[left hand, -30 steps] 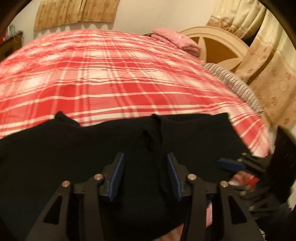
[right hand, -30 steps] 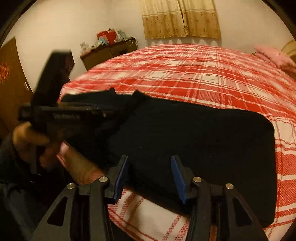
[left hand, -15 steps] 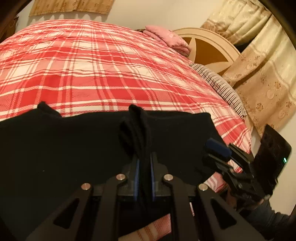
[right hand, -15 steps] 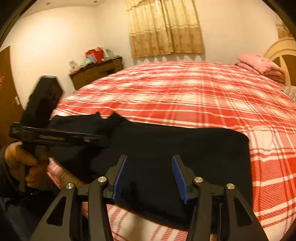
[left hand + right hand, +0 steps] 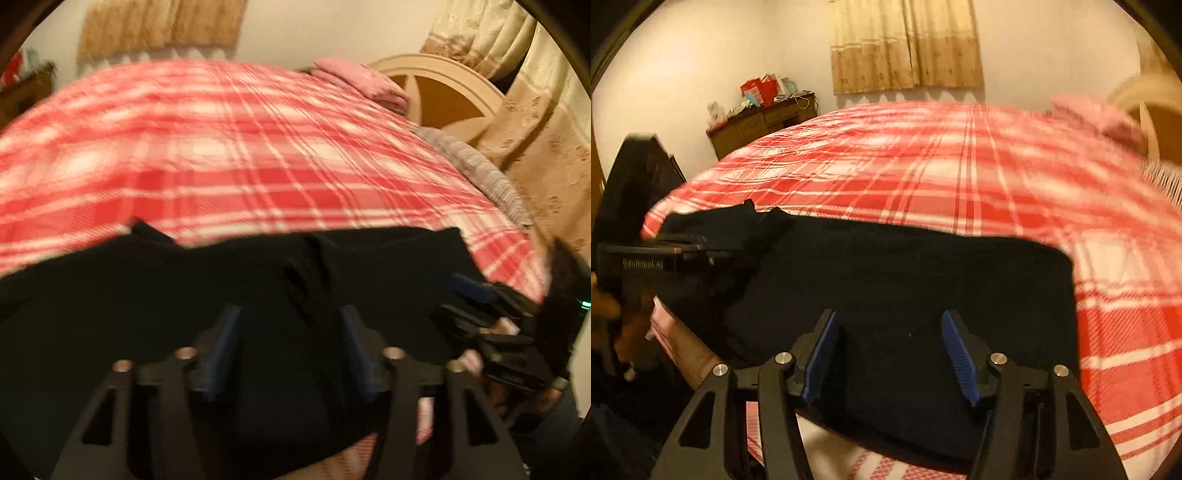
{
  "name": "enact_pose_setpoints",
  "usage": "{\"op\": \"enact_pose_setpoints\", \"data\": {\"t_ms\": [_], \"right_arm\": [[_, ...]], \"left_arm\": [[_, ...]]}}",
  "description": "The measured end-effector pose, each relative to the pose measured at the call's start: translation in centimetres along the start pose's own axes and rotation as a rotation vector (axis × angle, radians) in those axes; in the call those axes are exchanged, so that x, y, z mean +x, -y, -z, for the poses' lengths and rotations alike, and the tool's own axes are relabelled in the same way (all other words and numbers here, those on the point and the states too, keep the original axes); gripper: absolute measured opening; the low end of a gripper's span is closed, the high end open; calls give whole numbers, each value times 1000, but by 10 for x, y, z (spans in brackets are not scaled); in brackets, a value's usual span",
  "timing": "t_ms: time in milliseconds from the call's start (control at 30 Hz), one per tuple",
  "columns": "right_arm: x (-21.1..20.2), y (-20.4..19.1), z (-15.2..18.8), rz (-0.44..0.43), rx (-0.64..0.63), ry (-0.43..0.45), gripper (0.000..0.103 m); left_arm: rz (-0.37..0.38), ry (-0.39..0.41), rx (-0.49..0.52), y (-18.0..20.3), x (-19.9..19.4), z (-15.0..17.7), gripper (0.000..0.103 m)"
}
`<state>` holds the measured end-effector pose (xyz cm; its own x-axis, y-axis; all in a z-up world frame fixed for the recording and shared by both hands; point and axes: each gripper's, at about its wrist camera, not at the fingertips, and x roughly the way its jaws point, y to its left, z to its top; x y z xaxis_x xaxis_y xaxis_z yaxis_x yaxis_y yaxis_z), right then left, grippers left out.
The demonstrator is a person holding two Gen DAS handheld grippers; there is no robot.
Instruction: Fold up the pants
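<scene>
Black pants (image 5: 147,295) lie folded across the near edge of the bed, seen as a wide dark slab (image 5: 923,266) in the right wrist view. My left gripper (image 5: 289,314) hovers over them with its jaws opening; a small raised ridge of cloth (image 5: 310,266) stands between and just ahead of the blue pads (image 5: 225,343), which do not press it. My right gripper (image 5: 889,319) sits above the pants' near edge, its jaws also opening, with only flat cloth below. Each gripper shows in the other's view: the right (image 5: 476,291), the left (image 5: 676,251).
The bed carries a red and white plaid cover (image 5: 221,166). A pink pillow (image 5: 362,81), a striped pillow (image 5: 480,173) and a cream headboard (image 5: 443,96) are at the far right. A cluttered wooden dresser (image 5: 761,122) stands by the wall. A hand (image 5: 683,343) holds the left gripper.
Half a second ago the left jaws were pinched on the ridge of cloth; now they stand apart and the ridge has slumped. The right jaws have widened a little.
</scene>
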<state>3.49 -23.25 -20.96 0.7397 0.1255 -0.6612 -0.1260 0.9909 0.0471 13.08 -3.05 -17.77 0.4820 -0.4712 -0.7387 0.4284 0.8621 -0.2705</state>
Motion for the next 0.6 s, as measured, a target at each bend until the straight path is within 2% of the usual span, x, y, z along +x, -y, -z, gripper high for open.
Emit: {"op": "enact_pose_setpoints", "data": {"t_ms": [67,167,233,300,367,433,600], "right_arm": [[-15,-9,-3,-24,-10,75,60],[-31,-35,-4,-147,-86,128,61],[-26,-57,0,-190,-151,100,61],[-8,-71,4,-206,-167,27,61],[22,-79,9,-180,-165,-102,62],[22,-83,10,-176,-197,-74,69],[16,-76,7,-219,-135,-54,69]], "left_arm": [[-56,28,10,-7,-8,-1,68],[-109,37,19,-14,-12,-1,68],[-124,37,15,-19,-14,-1,68],[-133,34,13,-22,-15,-1,68],[-138,33,12,-24,-17,0,68],[-146,34,12,-26,-19,0,68],[-183,32,3,-41,-28,1,68]]}}
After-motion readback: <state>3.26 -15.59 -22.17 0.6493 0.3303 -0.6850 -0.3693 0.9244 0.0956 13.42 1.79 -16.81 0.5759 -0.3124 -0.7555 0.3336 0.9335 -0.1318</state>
